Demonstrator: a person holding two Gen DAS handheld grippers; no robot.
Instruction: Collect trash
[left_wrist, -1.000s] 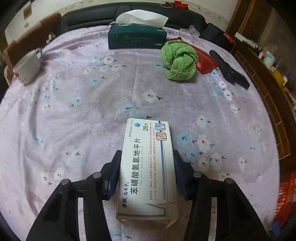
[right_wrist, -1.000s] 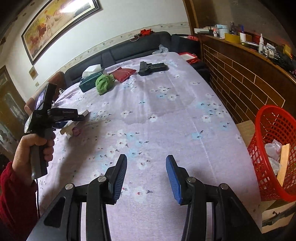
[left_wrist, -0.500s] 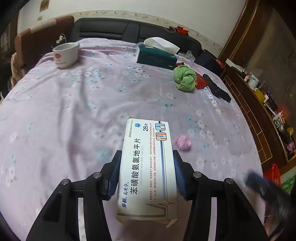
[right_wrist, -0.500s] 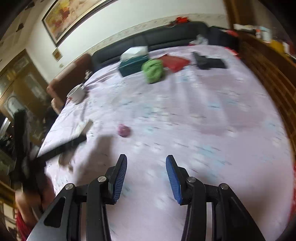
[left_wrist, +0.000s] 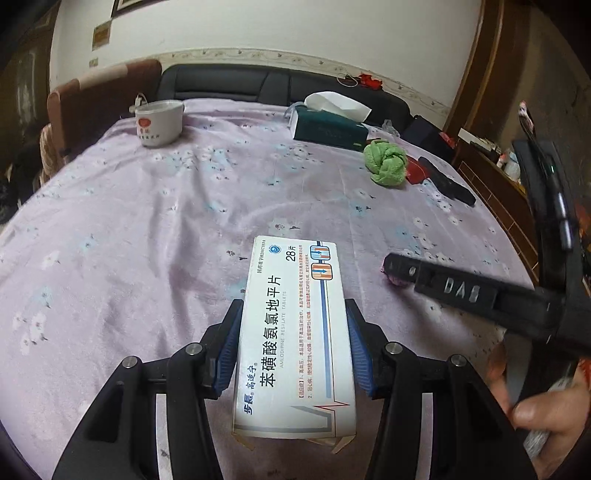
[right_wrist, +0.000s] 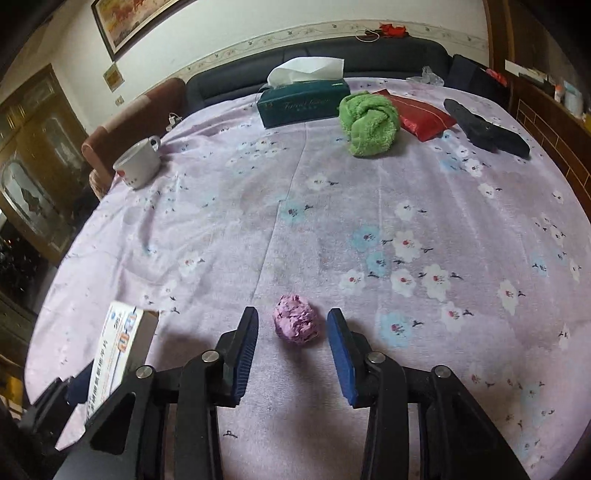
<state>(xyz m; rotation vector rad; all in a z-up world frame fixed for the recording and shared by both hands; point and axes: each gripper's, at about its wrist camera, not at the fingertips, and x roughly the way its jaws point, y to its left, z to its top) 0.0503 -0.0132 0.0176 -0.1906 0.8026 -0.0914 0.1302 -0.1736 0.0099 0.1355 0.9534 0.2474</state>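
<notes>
L gripper (left_wrist: 293, 343) clamps a white medicine box (left_wrist: 295, 332) between its blue pads, box held flat above the floral purple tablecloth (right_wrist: 369, 192). R gripper (right_wrist: 291, 328) sits wide open w/ a crumpled purple paper ball (right_wrist: 296, 324) lying on the cloth between its fingers, neither pad touching. Farther back: green towel (right_wrist: 369, 123), teal tissue box (right_wrist: 303, 101), red pouch (right_wrist: 421, 116), white mug (right_wrist: 138, 166) at far left.

Bare cloth (right_wrist: 280, 229) between paper ball (right_wrist: 296, 324) and towel (right_wrist: 369, 123).
</notes>
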